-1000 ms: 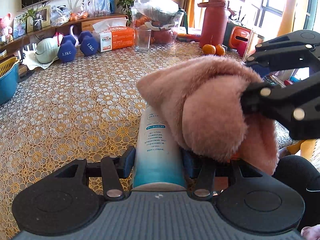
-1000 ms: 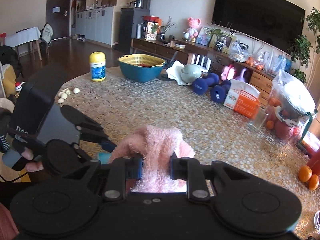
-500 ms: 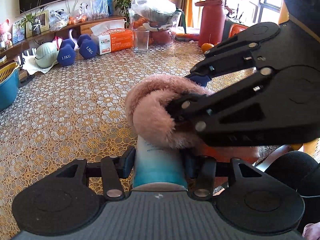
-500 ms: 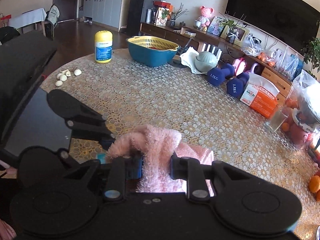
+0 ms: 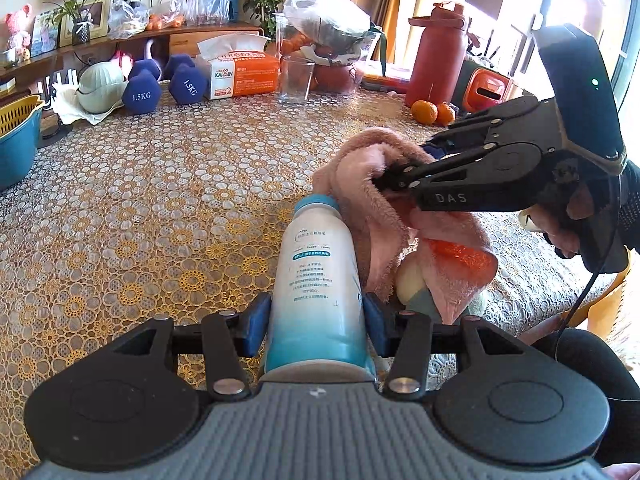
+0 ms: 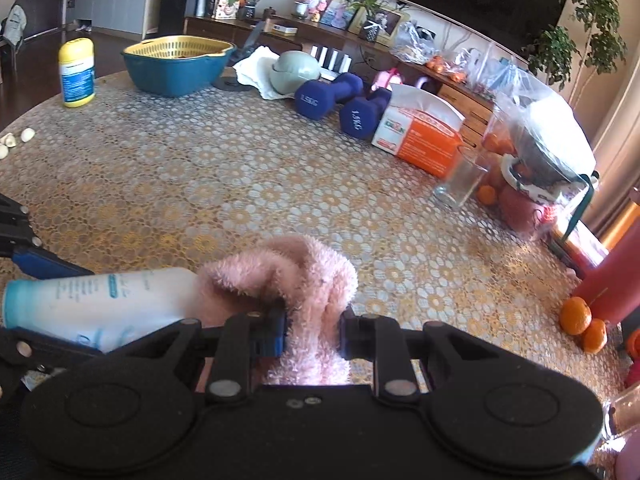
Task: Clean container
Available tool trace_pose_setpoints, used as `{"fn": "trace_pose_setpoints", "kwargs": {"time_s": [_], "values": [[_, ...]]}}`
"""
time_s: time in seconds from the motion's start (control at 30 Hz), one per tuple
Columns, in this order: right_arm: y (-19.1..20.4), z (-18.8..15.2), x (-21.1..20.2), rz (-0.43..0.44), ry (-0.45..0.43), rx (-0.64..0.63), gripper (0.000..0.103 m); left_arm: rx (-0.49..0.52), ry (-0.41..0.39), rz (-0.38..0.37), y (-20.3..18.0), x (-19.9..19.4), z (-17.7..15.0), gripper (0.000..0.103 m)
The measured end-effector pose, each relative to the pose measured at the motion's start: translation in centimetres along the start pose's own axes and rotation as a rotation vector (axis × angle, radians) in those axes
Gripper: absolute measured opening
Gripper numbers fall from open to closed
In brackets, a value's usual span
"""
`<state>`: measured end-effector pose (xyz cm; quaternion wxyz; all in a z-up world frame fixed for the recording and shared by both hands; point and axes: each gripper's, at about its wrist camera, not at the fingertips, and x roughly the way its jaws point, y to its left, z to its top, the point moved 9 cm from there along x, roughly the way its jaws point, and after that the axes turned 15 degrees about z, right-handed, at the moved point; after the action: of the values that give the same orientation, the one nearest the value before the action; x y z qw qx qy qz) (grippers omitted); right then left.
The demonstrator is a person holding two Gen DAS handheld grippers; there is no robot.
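My left gripper (image 5: 316, 322) is shut on a white and blue bottle (image 5: 316, 280), which points away from me above the table. A fluffy pink cloth (image 5: 368, 188) wraps the bottle's far end and right side. My right gripper (image 6: 312, 330) is shut on that pink cloth (image 6: 304, 276). In the right wrist view the bottle (image 6: 92, 308) lies sideways at the left, its top end under the cloth. In the left wrist view the right gripper (image 5: 384, 178) comes in from the right, held by a hand (image 5: 568, 216).
A patterned round table (image 5: 140, 200) carries blue dumbbells (image 5: 160, 84), an orange tissue box (image 5: 240, 72), a glass (image 5: 296, 80), a bagged fruit bowl (image 5: 328, 40), a red flask (image 5: 436, 60), oranges (image 5: 432, 112), a blue and yellow basket (image 6: 176, 62) and a yellow-capped jar (image 6: 76, 72).
The right gripper has drawn the cloth off the bottle's body toward its far end and right side. More of the bottle's label now shows.
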<state>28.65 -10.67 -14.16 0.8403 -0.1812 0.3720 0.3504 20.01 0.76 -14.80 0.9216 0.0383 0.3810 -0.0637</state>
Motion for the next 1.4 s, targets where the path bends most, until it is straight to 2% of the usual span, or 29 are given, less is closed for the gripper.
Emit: {"fn": "trace_pose_setpoints", "kwargs": {"time_s": [0.17, 0.4, 0.6, 0.77, 0.93, 1.2, 1.4], "values": [[-1.8, -1.0, -2.6, -0.016, -0.045, 0.063, 0.022, 0.020, -0.029, 0.043, 0.2, -0.2, 0.3, 0.049], [-0.6, 0.3, -7.2, 0.055, -0.145, 0.027, 0.022, 0.169, -0.110, 0.118, -1.0, -0.6, 1.8, 0.049], [4.4, 2.7, -7.4, 0.220, -0.165, -0.104, 0.023, 0.189, -0.119, 0.108, -2.0, -0.7, 2.0, 0.049], [9.2, 3.7, -6.3, 0.350, -0.133, -0.212, 0.023, 0.198, -0.120, 0.110, -2.1, -0.7, 2.0, 0.049], [9.8, 4.0, -3.7, 0.315, -0.090, -0.245, 0.024, 0.209, -0.125, 0.116, -2.2, -0.7, 1.8, 0.049], [5.2, 4.0, -0.1, 0.209, -0.045, -0.150, 0.024, 0.179, -0.104, 0.094, -1.7, -0.6, 1.2, 0.049], [3.2, 3.2, 1.4, 0.170, -0.019, -0.107, 0.024, 0.154, -0.071, 0.078, -1.2, -0.3, 0.4, 0.049]]}}
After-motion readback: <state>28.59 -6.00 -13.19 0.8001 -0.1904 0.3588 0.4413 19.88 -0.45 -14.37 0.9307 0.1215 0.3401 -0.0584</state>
